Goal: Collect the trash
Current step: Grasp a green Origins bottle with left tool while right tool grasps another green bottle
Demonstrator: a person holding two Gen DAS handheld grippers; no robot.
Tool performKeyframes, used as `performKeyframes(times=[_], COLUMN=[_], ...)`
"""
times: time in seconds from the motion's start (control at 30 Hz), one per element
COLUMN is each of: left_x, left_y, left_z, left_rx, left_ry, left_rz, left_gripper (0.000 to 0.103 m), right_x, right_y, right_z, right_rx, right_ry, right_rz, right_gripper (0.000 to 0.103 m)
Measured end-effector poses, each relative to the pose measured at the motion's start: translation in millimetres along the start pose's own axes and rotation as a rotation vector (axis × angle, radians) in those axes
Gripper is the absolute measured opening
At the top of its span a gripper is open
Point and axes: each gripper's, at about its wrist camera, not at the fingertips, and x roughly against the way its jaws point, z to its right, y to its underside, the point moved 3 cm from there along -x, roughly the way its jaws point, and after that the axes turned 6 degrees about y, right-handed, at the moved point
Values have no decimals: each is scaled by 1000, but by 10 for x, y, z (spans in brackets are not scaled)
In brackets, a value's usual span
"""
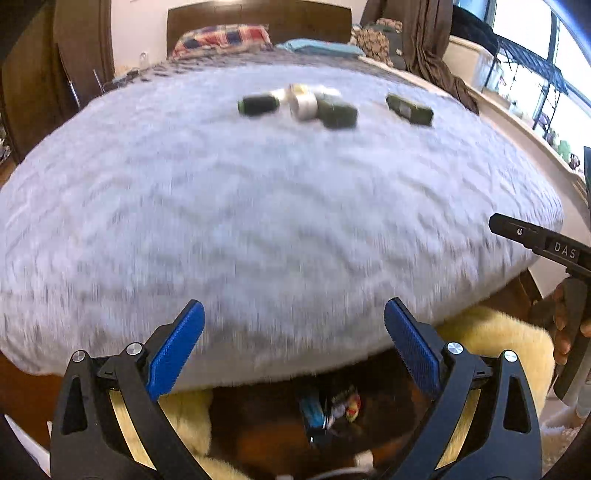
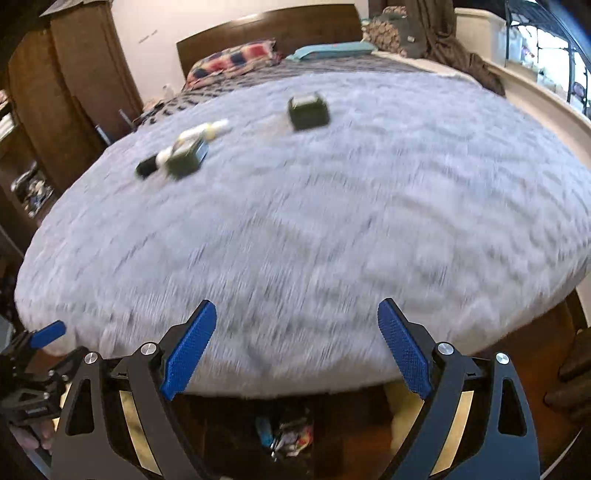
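Several pieces of trash lie on the far part of a grey fluffy bedspread (image 1: 258,221): a dark bottle (image 1: 257,104), a white roll (image 1: 303,104), a dark green box (image 1: 338,113) and a second green box (image 1: 409,109). In the right wrist view the cluster (image 2: 181,153) lies left and one green box (image 2: 308,110) further back. My left gripper (image 1: 294,325) is open and empty at the bed's near edge. My right gripper (image 2: 296,325) is open and empty at the same edge. Both views are motion-blurred.
A dark bin with colourful wrappers (image 1: 328,410) sits on the floor below the bed edge, also seen in the right wrist view (image 2: 284,435). A yellow furry rug (image 1: 495,332) lies beside it. Pillows (image 1: 225,38) and a wooden headboard (image 1: 258,18) stand at the far end.
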Motion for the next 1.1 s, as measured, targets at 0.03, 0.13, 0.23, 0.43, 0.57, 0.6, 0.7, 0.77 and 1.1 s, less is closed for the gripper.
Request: performKeyframes(times=[0.03, 0.13, 0.23, 0.43, 0.57, 0.6, 0.7, 0.77, 1.1], left_x=[-27, -172, -348, -742, -981, -1038, -1220, -1290, -1655], left_y=[-92, -335, -504, -1007, -1279, -1330, -1450, -1498, -1815], left_z=[17, 87, 145, 396, 517, 525, 507, 479, 468], left_rx=[-1, -24, -46, -48, -30, -24, 1, 9, 54], left_ry=[4, 3, -10, 34, 32, 18, -36, -36, -41], left_rz=[11, 29, 25, 33, 25, 22, 11, 1, -31], left_gripper=[93, 93, 92, 86, 80, 80, 80, 78, 63], right_x=[-46, -217, -347, -765, -998, -1032, -1149, -1203, -1523], right_y=[-85, -386, -602, -1062, -1274, -1311, -1456, -1512, -1782], right_z=[15, 51, 96, 148, 105, 99, 69, 45, -44], right_rx=[-3, -13, -20, -56, -53, -53, -57, -51, -45], right_ry=[12, 54, 84, 108, 128, 131, 116, 120, 147], right_rz=[10, 34, 46, 15, 3, 5, 5, 7, -26], right_gripper=[90, 90, 90, 90, 90, 90, 90, 90, 90])
